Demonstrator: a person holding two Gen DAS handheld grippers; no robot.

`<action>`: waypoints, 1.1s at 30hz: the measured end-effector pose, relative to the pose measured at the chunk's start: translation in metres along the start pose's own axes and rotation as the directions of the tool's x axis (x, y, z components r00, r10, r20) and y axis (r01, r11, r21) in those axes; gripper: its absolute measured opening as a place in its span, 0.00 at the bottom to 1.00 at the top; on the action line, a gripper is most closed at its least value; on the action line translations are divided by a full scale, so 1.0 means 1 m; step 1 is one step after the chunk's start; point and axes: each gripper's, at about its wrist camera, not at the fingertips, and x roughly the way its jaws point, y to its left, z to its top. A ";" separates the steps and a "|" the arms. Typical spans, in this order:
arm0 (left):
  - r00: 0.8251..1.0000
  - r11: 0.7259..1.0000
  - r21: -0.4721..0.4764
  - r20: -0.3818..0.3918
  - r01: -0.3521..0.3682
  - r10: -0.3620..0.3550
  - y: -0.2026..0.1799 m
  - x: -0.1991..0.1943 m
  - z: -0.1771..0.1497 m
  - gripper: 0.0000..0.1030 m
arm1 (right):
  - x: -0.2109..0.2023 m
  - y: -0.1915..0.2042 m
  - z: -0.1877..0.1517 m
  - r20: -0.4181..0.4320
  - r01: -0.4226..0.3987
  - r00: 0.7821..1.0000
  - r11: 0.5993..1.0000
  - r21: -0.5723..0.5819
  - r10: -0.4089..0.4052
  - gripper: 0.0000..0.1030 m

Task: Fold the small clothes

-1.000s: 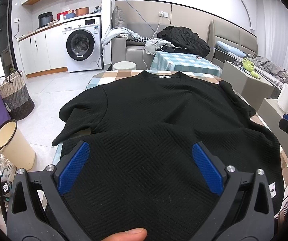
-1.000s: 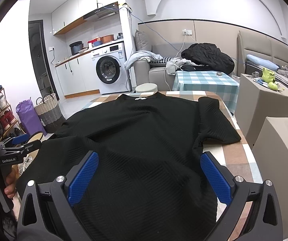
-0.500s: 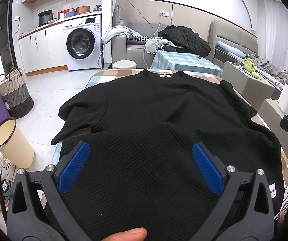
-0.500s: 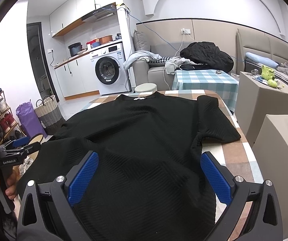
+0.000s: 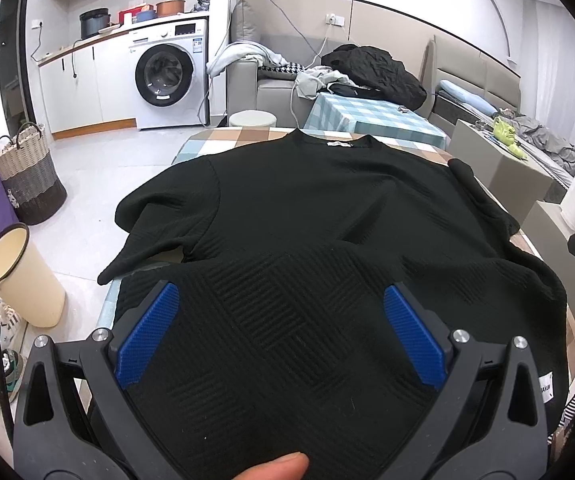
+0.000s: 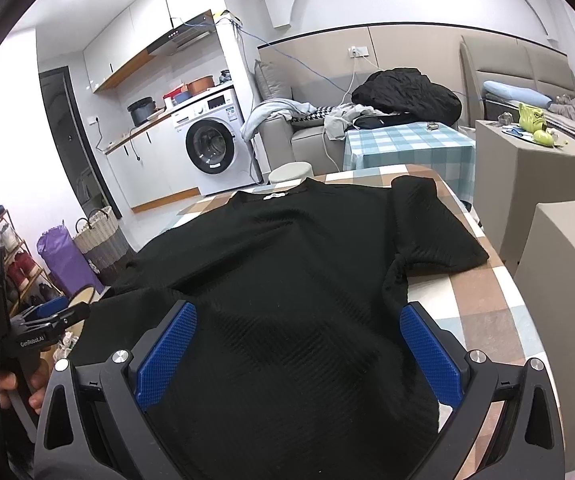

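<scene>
Both claws [image 5: 281,334] wide over shirt [image 5: 327,216]

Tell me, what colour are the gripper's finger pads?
Blue pads, on black arms; clearest in the left wrist view.

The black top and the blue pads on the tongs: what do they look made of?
The black top looks like a soft, matte knit with a raised basket-weave texture, fibre unclear. The blue pads on the left tongs look like rubber or moulded plastic with a fine grid grip pattern.
</scene>
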 end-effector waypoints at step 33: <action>0.996 0.993 -0.094 -0.051 -0.072 0.068 0.058 0.078 0.055 0.99 | 0.092 -0.175 0.040 -0.199 0.257 0.964 0.808 0.529 -0.176 0.62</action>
